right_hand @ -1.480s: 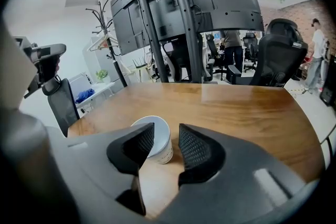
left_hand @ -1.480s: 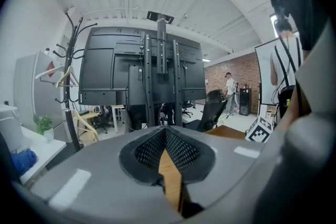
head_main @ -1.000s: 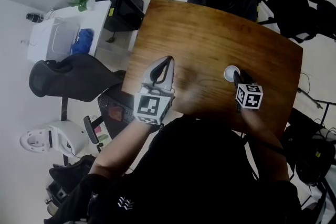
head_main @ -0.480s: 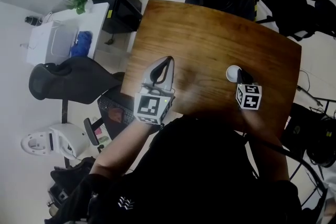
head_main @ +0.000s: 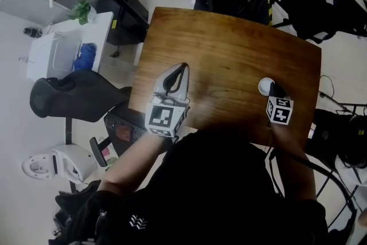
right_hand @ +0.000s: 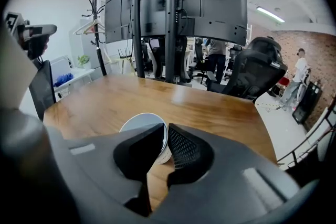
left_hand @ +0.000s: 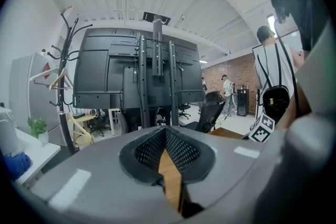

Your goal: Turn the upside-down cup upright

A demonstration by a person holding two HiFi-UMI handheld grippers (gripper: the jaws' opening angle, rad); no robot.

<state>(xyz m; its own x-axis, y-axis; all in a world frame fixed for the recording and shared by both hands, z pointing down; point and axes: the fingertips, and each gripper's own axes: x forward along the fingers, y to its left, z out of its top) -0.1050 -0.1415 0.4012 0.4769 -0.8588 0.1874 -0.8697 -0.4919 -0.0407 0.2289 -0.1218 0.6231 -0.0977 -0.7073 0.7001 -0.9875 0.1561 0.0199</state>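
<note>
**A:** Two grippers are over the wooden table (head_main: 229, 37). How far along are we, do you think?

**B:** We begin at the left. The left gripper (head_main: 181, 68) hovers over the near left part of the table, almost level. Its jaws are nearly together, with only a thin slit between the pads. Nothing is between them; only the wood shows through. So we think this one takes no part for the moment.

**A:** And the white cup (head_main: 264, 86)?

**B:** It is in the right part of the table, well apart from the left gripper. The right gripper (head_main: 275, 91) reaches it from our side, pointing down at a slope. In the right gripper view its jaws are closed on the edge of the cup. One pad lies over the round flat face, and the other presses the wall from outside.

**A:** Is it upright already?

**B:** We judge not. The round face looks to us like the bottom, so the cup seems upside-down, maybe a little tilted toward the gripper. Whether it is lifted from the wood we cannot tell.

**A:** So what is done, and what is left?

**B:** The grasp is done. The lifting, the turning over and the setting down on its base are left.
</note>
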